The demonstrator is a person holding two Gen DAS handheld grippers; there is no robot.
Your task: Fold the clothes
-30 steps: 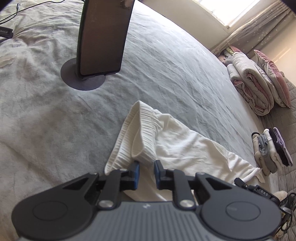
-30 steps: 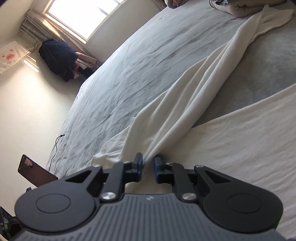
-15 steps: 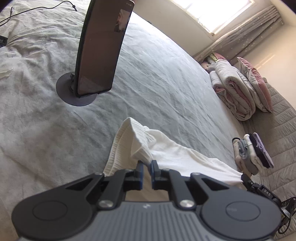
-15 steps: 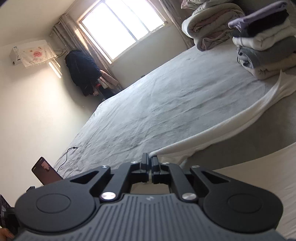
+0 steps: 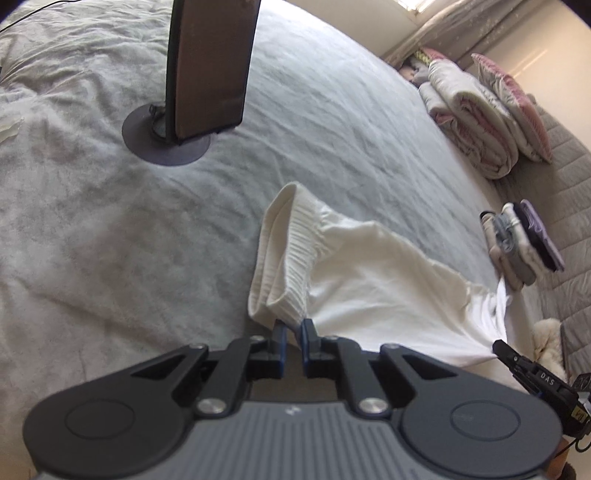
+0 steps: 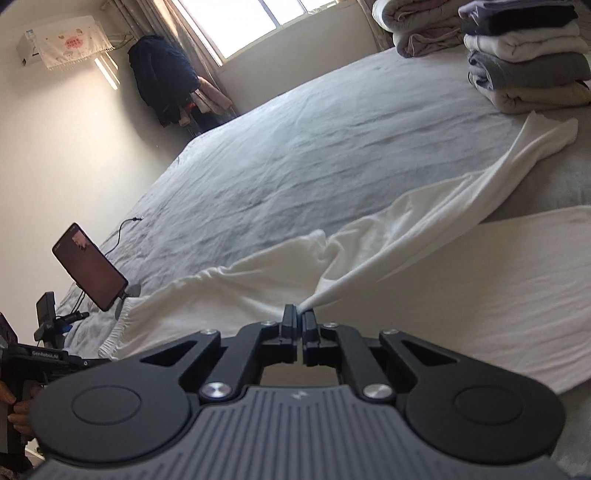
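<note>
Pinching white trousers [image 5: 373, 273] on the bed [image 5: 110, 240], left hand-held gripper [image 5: 292, 331] clamps the waistband, right hand-held gripper [image 6: 299, 316] a fabric fold; next, likely carry both across together.

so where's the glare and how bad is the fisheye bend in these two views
Right wrist view: the window is blown out white, and the bed edge curves with the lens. Left wrist view: the phone on its stand leans and stretches near the top, and the white garment looks slightly soft.
</note>
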